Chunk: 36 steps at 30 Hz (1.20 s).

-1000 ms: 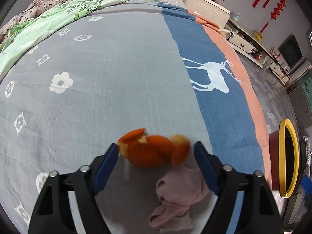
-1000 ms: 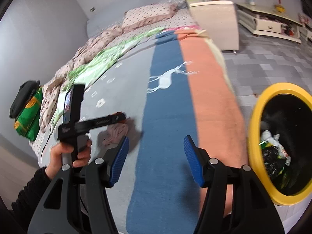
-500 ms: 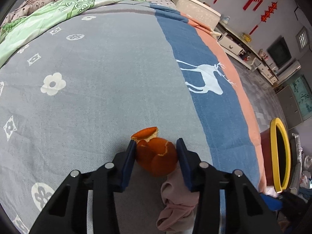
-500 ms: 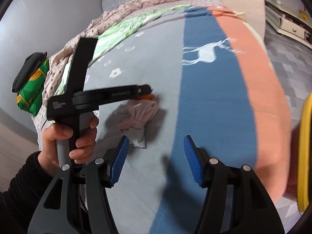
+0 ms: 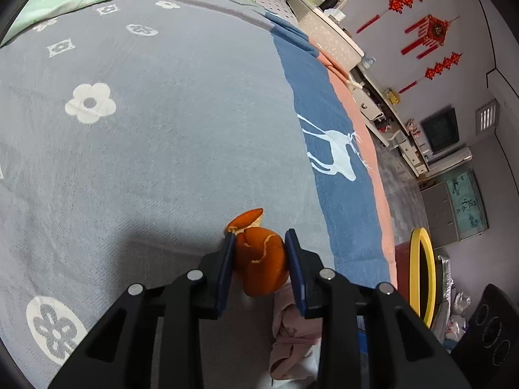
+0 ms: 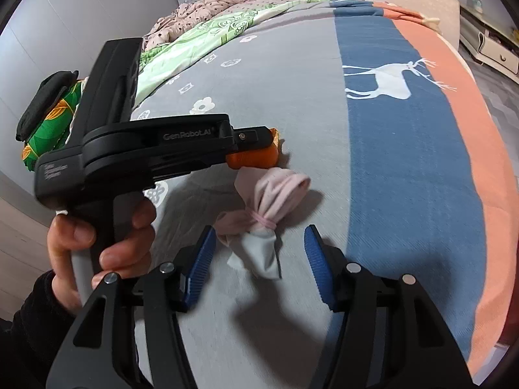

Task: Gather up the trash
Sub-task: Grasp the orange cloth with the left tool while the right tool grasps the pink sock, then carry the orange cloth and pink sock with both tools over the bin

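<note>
Orange peel (image 5: 262, 261) clamped in left gripper (image 5: 259, 259); right gripper (image 6: 259, 265) spread wide.

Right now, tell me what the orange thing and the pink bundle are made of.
Orange thing: looks like citrus peel, matte rind with torn pale edges, clamped in the left hand-held gripper. Pink bundle: soft knit fabric, likely a sock, bunched and wrinkled.
</note>
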Available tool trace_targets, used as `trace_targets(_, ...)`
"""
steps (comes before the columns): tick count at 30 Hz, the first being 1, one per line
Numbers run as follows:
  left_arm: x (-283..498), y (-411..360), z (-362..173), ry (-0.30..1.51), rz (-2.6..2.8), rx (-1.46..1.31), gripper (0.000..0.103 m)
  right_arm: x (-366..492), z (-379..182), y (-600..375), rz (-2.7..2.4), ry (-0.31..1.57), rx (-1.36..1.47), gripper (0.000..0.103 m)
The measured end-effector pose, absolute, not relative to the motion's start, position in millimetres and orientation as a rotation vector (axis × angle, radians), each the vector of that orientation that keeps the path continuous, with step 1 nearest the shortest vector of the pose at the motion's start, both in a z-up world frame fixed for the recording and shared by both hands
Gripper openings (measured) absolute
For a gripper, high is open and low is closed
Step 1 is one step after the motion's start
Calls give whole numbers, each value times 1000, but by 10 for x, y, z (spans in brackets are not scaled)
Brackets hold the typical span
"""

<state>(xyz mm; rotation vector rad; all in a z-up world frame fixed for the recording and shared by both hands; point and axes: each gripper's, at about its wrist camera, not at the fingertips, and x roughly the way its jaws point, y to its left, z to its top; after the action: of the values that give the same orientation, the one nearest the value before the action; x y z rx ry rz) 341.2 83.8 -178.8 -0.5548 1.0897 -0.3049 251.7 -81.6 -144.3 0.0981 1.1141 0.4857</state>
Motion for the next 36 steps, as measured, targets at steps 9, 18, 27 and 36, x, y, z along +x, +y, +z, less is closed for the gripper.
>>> trace_targets(9,3450,875,-1846,1088,-324,-598,29,2689,-1652,-638,487,1151,72,39)
trace_targets(18,3437,898,-1822,1082,-324,-602,25,2735,-1642,-727,470,1147,70,23)
trace_targets(27,3339,901,-1629,1044,-327,-586,24,2450,-1373,-1128,467,1114,103,23)
trace_targets(36,3059,677,-1123,956,-348,-533,24,2088,-900,-1883,413,1001,194,23)
